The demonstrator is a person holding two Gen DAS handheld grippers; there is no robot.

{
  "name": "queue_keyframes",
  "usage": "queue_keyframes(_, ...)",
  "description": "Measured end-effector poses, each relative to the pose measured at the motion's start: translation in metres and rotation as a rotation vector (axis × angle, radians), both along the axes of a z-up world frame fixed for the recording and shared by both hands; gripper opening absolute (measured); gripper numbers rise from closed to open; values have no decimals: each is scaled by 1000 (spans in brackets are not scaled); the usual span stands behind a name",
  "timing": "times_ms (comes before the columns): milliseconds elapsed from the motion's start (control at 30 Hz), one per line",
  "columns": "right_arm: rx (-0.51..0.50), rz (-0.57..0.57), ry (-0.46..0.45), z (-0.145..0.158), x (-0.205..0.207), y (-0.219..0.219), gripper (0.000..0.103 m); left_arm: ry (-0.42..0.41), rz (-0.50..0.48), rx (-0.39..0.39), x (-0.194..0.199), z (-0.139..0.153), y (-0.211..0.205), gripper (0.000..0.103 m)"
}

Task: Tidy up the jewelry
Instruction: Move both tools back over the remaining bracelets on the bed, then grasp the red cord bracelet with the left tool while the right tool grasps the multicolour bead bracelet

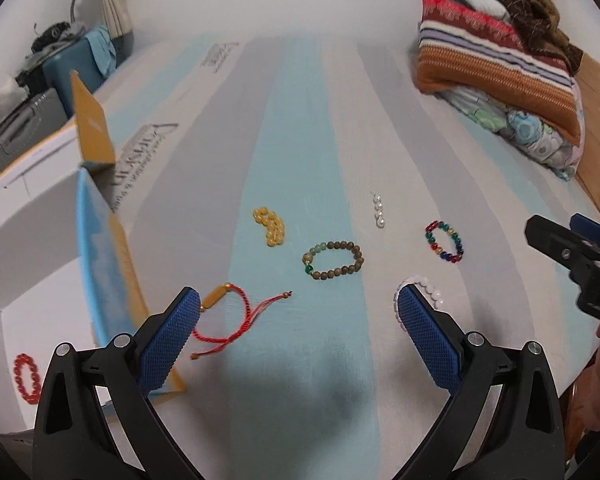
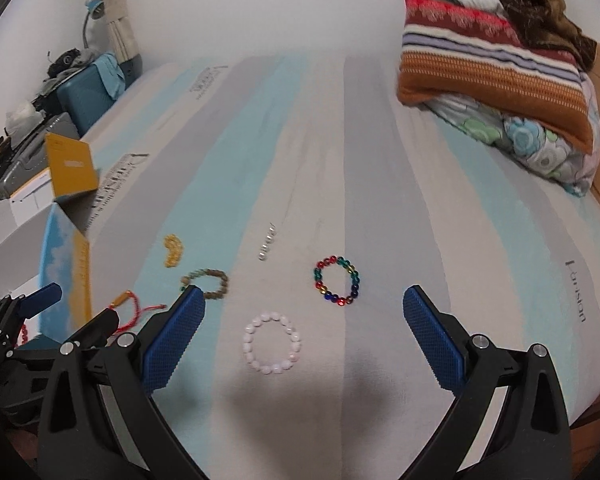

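Observation:
Several pieces of jewelry lie on the striped bed cover. A red cord bracelet (image 1: 236,316) lies by my left gripper's (image 1: 298,300) left finger. A brown bead bracelet (image 1: 334,260), a yellow bead bracelet (image 1: 270,226), a pearl piece (image 1: 378,210) and a multicolour bead bracelet (image 1: 444,242) lie farther out. A pale pink bead bracelet (image 2: 272,342) lies between the fingers of my right gripper (image 2: 304,304). A red bead bracelet (image 1: 26,372) lies inside the open box (image 1: 104,256) at the left. Both grippers are open and empty.
The box lid (image 1: 92,120) stands up at the left. Folded blankets and a pillow (image 1: 500,76) are piled at the far right. A suitcase and clutter (image 1: 80,60) stand beyond the bed's left edge. The multicolour bracelet (image 2: 336,280) lies just beyond the pink one.

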State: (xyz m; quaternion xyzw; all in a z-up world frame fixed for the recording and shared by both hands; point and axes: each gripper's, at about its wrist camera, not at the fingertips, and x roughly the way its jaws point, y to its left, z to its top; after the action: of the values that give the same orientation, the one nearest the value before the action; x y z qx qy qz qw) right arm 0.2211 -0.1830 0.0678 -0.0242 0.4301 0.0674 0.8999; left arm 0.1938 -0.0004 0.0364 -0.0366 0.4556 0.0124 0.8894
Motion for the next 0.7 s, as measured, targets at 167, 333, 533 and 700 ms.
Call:
queue_keyframes(167,0,-17,45,-27,21,-12,95,50,7,4,20,-30,4,97)
queue_keyframes(333,-3,-32,90,-51,42,-19,95,84,1,-16,37,-53,14,97)
queue_keyframes(533,-22,-30,137,-82,64,-21,95,119,16,-12,47,-78,28,97)
queue_keyframes(700,-24,-27,162,-103,77,-19,95,146,41,-35,54,-93,41,97)
